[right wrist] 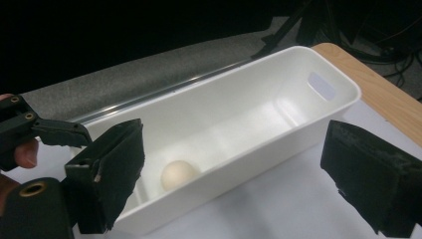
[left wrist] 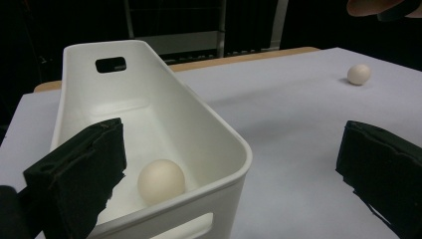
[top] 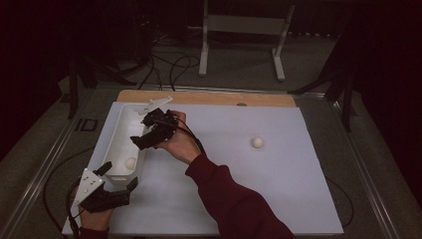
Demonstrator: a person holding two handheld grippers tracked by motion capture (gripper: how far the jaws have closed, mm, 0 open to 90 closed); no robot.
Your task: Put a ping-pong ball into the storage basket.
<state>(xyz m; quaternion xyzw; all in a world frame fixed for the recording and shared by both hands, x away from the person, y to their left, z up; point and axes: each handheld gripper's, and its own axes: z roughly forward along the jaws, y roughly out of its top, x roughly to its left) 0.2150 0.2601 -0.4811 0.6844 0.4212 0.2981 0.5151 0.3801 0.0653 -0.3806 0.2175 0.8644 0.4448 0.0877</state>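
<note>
A long white bin (top: 119, 130) stands on the left of the white sheet, with one cream ball (top: 130, 163) at its near end. A second cream ball (top: 257, 142) lies on the sheet at the right. My left gripper (top: 118, 176) is open at the bin's near end, straddling its corner (left wrist: 219, 127); the ball (left wrist: 160, 181) sits just inside. My right gripper (top: 143, 129) hovers open over the bin's middle, reaching in from the right. In the right gripper view the bin (right wrist: 278, 57) and its ball (right wrist: 178, 174) lie between the spread jaws, which hold nothing.
The white sheet (top: 239, 179) covers a wooden table whose bare edge (top: 209, 97) shows at the back. Beyond it on the floor are a white stand (top: 241, 30) and loose cables (top: 169, 64). The far ball (left wrist: 359, 74) rests on open sheet.
</note>
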